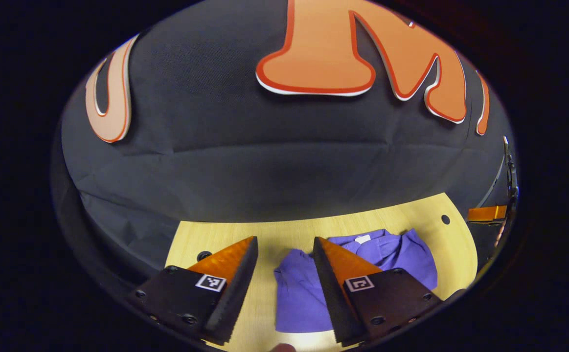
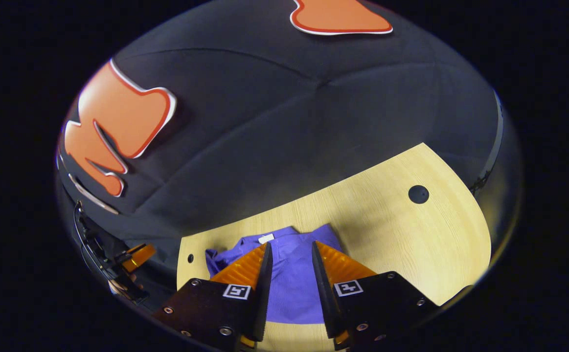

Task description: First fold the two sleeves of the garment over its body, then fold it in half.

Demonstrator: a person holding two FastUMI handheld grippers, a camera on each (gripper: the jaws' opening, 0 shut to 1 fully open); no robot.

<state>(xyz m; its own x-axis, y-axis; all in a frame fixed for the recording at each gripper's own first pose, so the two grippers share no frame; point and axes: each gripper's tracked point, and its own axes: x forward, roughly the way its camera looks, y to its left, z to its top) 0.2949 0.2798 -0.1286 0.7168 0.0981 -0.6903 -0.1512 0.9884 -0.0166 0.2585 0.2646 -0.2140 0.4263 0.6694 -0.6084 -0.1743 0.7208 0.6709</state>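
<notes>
— Where's the garment?

— The purple garment [image 1: 304,293] lies flat on the pale wooden table [image 1: 401,215], collar and its white tag [image 1: 362,239] toward the booth's black wall. In the left gripper view a sleeve looks already laid over the body on the right side; the near hem runs straight across.

— And the left gripper?

— The left gripper [image 1: 284,254] hovers above the table's near edge, its fingers spread wide with bare wood and the garment's left edge visible between them. It holds nothing and touches nothing I can see.

— The right one?

— In the right gripper view, the right gripper [image 2: 289,254] sits over the garment [image 2: 291,288], fingers parted by a narrower gap, cloth showing between them. Nothing is pinched; whether the tips brush the fabric, I can't tell.

— Anything else around?

— A dark round hole [image 2: 418,194] in the tabletop, well apart from the garment.
</notes>
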